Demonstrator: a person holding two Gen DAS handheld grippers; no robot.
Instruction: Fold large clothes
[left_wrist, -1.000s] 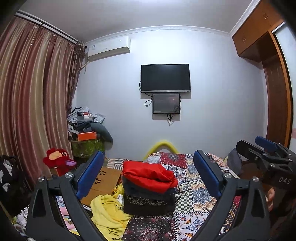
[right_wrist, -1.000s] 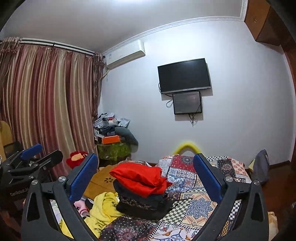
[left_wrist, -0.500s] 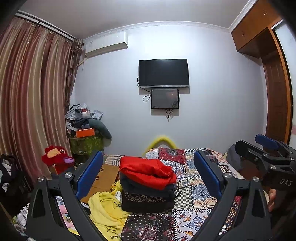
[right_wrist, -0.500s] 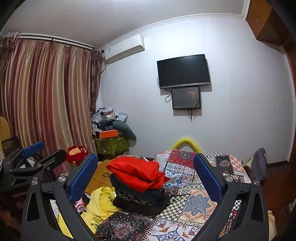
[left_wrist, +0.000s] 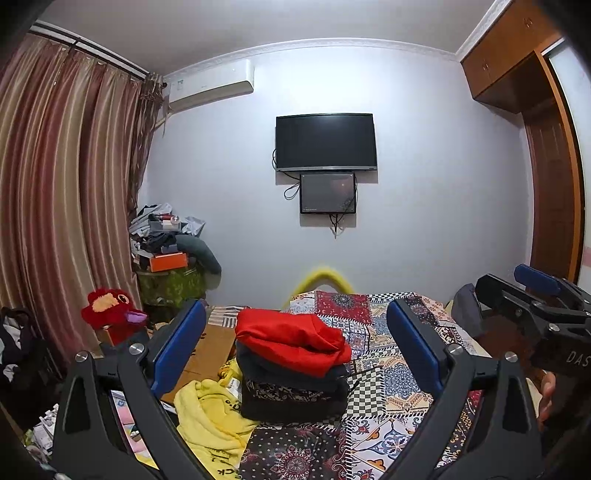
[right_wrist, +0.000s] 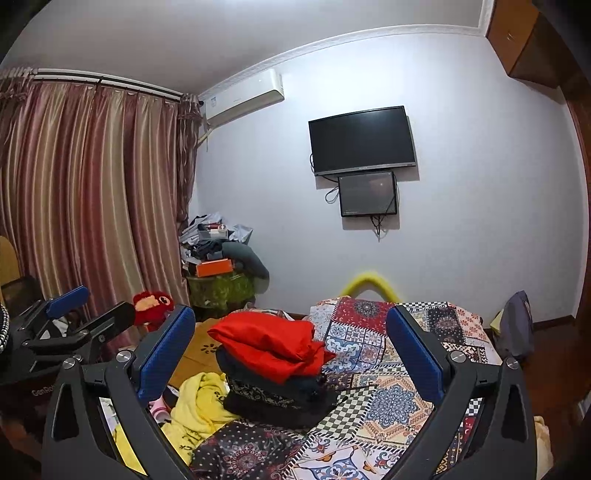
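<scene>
The yellow garment (left_wrist: 207, 417) is lying crumpled at the bed's left edge, partly hidden behind the left tool (left_wrist: 295, 354), which is gaping wide and gripping nothing. Folded clothes (left_wrist: 291, 369) are sitting stacked on the patchwork bedspread (left_wrist: 391, 373) facing a wall television (left_wrist: 326, 142); the right tool (right_wrist: 295, 354) is likewise spread wide, empty.

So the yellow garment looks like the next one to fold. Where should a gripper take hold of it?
Probably the raised, bunched fold at the top of the yellow garment, coming from above on its left side. It lies crumpled, its right edge against the folded stack, so that side is crowded. The left gripper is open and nearest.
</scene>
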